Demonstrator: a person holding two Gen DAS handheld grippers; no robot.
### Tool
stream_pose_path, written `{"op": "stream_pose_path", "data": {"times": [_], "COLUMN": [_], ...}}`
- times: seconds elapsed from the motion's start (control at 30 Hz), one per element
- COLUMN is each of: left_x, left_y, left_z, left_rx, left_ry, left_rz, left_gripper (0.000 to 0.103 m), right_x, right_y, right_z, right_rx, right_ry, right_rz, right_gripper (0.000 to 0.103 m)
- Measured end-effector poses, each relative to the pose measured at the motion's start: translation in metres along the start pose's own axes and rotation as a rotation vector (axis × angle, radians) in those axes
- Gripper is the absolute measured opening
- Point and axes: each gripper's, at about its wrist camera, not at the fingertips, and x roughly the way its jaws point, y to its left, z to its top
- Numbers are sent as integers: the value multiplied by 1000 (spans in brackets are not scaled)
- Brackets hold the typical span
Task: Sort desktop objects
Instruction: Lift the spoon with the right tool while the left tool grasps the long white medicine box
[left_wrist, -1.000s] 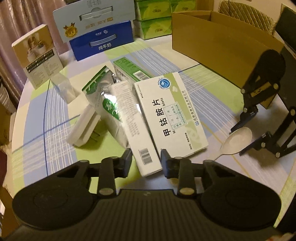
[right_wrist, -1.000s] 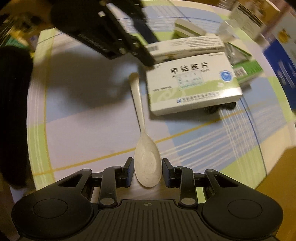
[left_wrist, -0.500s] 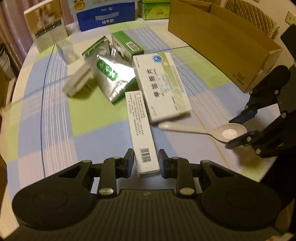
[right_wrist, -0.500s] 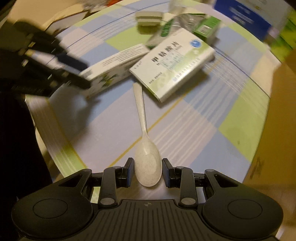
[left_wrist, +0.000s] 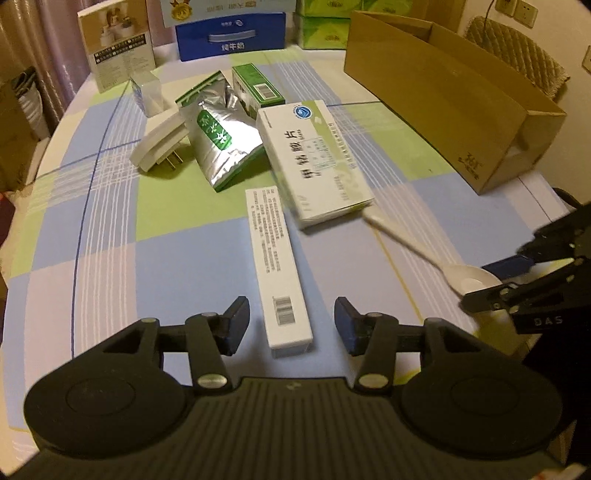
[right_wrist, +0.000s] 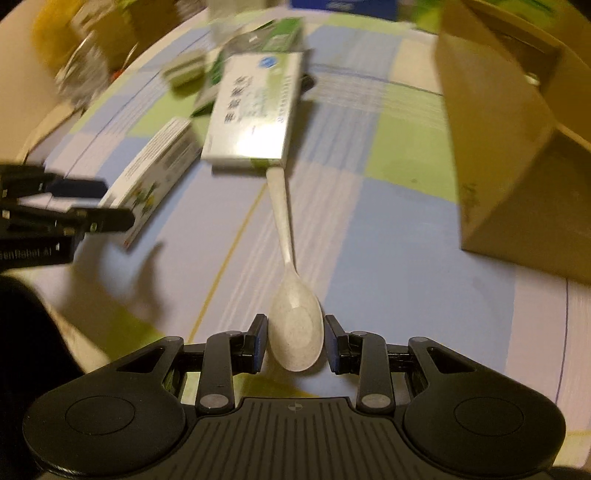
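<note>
On the desk (left_wrist: 110, 258), my left claw (left_wrist: 291, 326) has just been opening, and the long white box (left_wrist: 277, 266) it let go lies free between its jaws. My right claw (right_wrist: 295, 345) pinches the spoon (right_wrist: 295, 332) by its bowl (carton next, I'd guess).

We see dim, warm yellowish indoor light in both views. Our left wrist view is mostly sharp, with glare on the foil pouch (left_wrist: 221, 144). The right wrist view is motion-blurred towards its top and edges. Fisheye bends the rims, and corners go black
</note>
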Motion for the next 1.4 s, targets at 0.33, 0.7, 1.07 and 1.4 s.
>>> {"op": "stream_pose_path", "data": {"times": [0.33,0.7,1.07,1.4], "left_x": [20,26,29,29], "left_y": [2,-2,0,-6], "left_z": [6,6,7,4], "left_rx": [-70,-91,-111,-84], "left_ry": [-3,-1,-3,1], "left_rz": [49,34,27,27], "left_gripper": [44,44,44,29], "right_x": [3,7,7,0], "right_y": [-9,12,7,-4], "right_z": [-5,-20,-22,-22], "right_rx": [86,-41,-11,72], "right_ry": [-138,-206,-248,-266], "right_rz": [1,-80,-66,-102], "right_gripper": [30,47,30,29]}}
